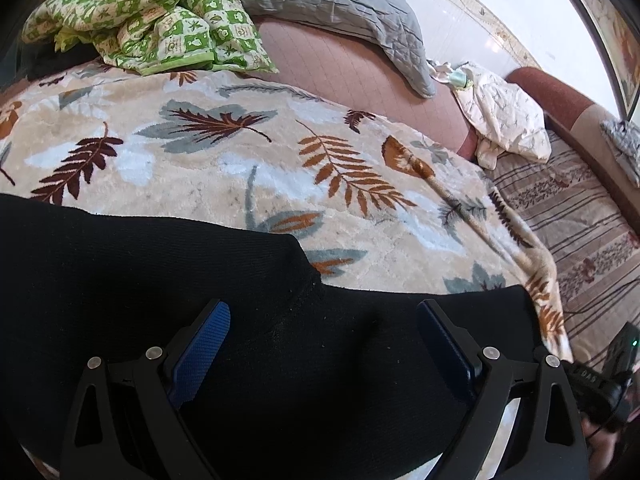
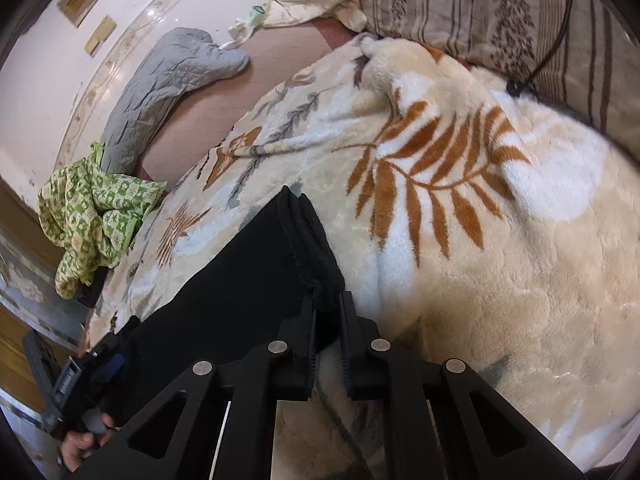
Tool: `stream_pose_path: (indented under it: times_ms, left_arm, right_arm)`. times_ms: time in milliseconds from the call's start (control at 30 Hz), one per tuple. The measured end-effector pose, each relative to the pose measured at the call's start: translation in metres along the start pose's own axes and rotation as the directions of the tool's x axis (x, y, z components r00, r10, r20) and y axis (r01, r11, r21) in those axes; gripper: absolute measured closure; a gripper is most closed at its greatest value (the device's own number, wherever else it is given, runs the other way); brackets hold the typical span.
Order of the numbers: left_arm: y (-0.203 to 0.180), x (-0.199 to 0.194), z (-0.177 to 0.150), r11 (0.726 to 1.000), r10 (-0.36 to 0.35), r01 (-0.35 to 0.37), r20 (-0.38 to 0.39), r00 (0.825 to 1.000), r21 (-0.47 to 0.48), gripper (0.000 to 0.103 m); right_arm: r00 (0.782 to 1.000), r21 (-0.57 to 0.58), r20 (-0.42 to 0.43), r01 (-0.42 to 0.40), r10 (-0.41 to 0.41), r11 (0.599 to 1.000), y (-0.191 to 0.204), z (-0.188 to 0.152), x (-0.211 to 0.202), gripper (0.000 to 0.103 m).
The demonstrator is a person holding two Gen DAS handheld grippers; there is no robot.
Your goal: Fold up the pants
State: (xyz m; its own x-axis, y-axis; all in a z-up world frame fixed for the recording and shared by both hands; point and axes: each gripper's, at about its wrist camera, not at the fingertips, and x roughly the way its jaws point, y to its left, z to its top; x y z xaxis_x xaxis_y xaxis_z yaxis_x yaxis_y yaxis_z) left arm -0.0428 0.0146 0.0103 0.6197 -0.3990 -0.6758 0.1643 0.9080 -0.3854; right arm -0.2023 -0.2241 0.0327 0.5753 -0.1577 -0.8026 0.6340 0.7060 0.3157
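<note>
Where the leaf-print blanket point(image 1: 248, 152) covers the bed, one pair of black pants point(image 1: 168, 280) lies spread across its near side, the dark fabric running from the left tongs point(image 1: 322, 322) to the right tongs point(image 2: 327, 308). In the right wrist view the stacked edge of the pants point(image 2: 304, 240) ends between the two black fingers, which stand narrow and pinch that corner of cloth. In the left wrist view the two blue pads point(image 1: 204, 344) stand wide apart above the black fabric, with nothing pressed between them. At the lower left of the right wrist view a hand point(image 2: 78, 446) grips the handle of the other tool.

Farther out on the bed lie one crumpled green checked quilt point(image 1: 160, 16), one grey quilted cover point(image 1: 336, 4) and one pale printed cloth point(image 1: 504, 120). A striped floral sheet point(image 1: 580, 224) shows beside the blanket's edge, with a thin black cable point(image 2: 556, 36) across it.
</note>
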Motion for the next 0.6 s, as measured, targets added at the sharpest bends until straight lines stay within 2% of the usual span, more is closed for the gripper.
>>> stream_pose_path:
  times_ms: [133, 233, 267, 367, 467, 600]
  left_arm:
    - [0.007, -0.005, 0.002, 0.999, -0.018, 0.018, 0.014, 1.000, -0.038, 0.018]
    - [0.014, -0.015, 0.008, 0.997, -0.019, 0.021, 0.034, 0.999, -0.075, 0.022]
    - [0.018, -0.025, 0.012, 0.995, -0.016, 0.022, 0.064, 0.998, -0.097, 0.022]
    - [0.028, -0.046, 0.020, 0.991, 0.026, -0.011, 0.111, 0.993, -0.132, 0.022]
    - [0.037, -0.070, 0.026, 0.991, 0.067, -0.048, 0.157, 0.985, -0.125, 0.020]
    - [0.054, -0.085, 0.020, 0.980, 0.163, -0.137, 0.185, 0.969, -0.145, 0.020]
  right_arm:
    - [0.998, 0.039, 0.040, -0.054, 0.053, 0.998, -0.005, 0.001, -0.006, 0.095]
    - [0.996, -0.028, 0.077, -0.050, 0.052, 0.998, 0.009, 0.004, -0.017, 0.095]
    - [0.995, -0.051, 0.087, -0.048, 0.053, 0.998, 0.014, 0.004, -0.020, 0.095]
    - [0.993, -0.075, 0.092, -0.064, 0.071, 0.995, 0.023, 0.003, -0.024, 0.095]
    - [0.991, -0.095, 0.075, -0.101, 0.108, 0.990, 0.036, 0.000, -0.021, 0.095]
    - [0.984, -0.149, 0.039, -0.167, 0.175, 0.975, 0.060, -0.009, -0.018, 0.095]
